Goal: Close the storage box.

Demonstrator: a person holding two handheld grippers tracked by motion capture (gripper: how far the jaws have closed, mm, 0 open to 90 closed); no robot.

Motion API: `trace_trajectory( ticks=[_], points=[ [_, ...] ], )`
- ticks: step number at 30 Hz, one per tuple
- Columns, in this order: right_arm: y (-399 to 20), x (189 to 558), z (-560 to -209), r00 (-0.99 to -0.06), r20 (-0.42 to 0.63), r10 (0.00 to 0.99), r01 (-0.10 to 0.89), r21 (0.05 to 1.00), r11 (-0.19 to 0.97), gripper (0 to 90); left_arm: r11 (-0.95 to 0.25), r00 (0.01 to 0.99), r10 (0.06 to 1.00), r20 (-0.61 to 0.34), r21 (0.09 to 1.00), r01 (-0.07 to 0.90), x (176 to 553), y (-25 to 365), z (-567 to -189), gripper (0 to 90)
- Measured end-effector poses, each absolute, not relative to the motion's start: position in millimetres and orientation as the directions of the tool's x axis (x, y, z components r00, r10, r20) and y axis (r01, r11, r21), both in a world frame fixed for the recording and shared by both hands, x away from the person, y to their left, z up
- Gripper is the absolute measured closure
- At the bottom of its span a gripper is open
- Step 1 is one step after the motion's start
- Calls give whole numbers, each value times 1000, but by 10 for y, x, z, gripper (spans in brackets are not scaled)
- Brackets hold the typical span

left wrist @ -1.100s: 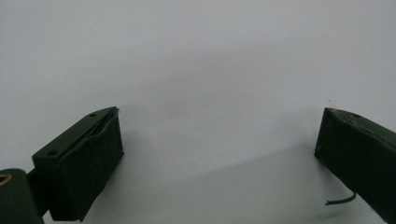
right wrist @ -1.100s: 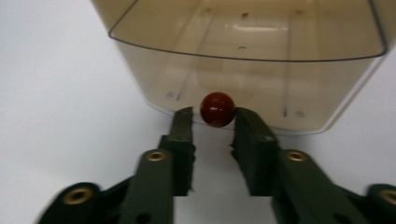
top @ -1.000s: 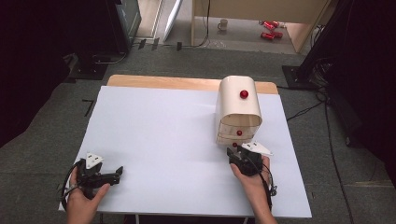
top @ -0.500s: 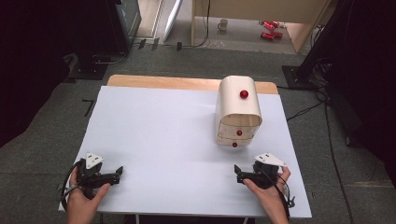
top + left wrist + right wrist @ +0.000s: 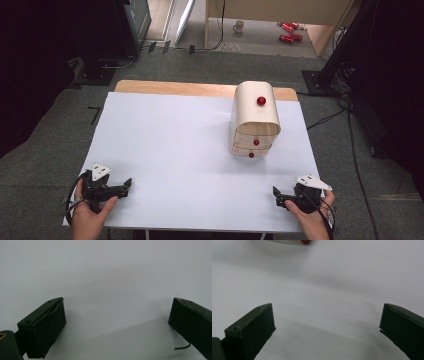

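A small cream drawer cabinet (image 5: 255, 117) with red knobs (image 5: 256, 142) stands right of centre on the white table (image 5: 175, 140). My left gripper (image 5: 126, 184) rests at the front left corner, held by a hand, its jaws pointing right. In the left gripper view it (image 5: 118, 301) is open over bare white tabletop. My right gripper (image 5: 276, 195) sits near the front right edge, well short of the cabinet, jaws pointing left. In the right gripper view it (image 5: 328, 305) is open and empty, with one red knob (image 5: 305, 242) at the top edge.
A wooden strip (image 5: 175, 87) runs along the table's far edge. Grey carpet surrounds the table, with cables (image 5: 345, 115) on the right and a dark stand (image 5: 100, 65) at the far left. Red cans (image 5: 287, 31) and a mug (image 5: 240, 25) lie on the floor beyond.
My right gripper has pulled back from the cabinet's lower drawers to the table's front right edge. The left gripper has stayed put.
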State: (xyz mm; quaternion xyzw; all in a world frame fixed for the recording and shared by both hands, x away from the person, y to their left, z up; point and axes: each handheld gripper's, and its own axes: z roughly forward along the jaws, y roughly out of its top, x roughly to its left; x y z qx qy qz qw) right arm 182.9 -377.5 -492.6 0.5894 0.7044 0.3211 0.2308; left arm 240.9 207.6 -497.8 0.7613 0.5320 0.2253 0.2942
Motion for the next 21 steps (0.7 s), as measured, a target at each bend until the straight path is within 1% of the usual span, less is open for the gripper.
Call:
trace_trajectory(
  ticks=[3,4,9,11,21],
  points=[
    [-3846,1789,-4962,-195,61,979,691,717,93,0,-261,332,943,30,688,678,2408,2075,-4978,10],
    [-3868,1772,-4988,-196,49,979,693,714,103,0,-261,332,943,30,687,678,2408,2076,-4978,10],
    [-3876,1760,-5015,-192,63,979,695,713,91,0,-260,331,943,30,688,677,2408,2075,-4979,10],
    [-3831,1751,-5048,-193,12,981,686,717,126,0,-259,331,943,29,689,677,2408,2075,-4979,10],
    [-3834,1738,-5059,-193,12,981,677,726,124,0,-259,331,943,29,689,677,2407,2075,-4979,10]
  ],
)
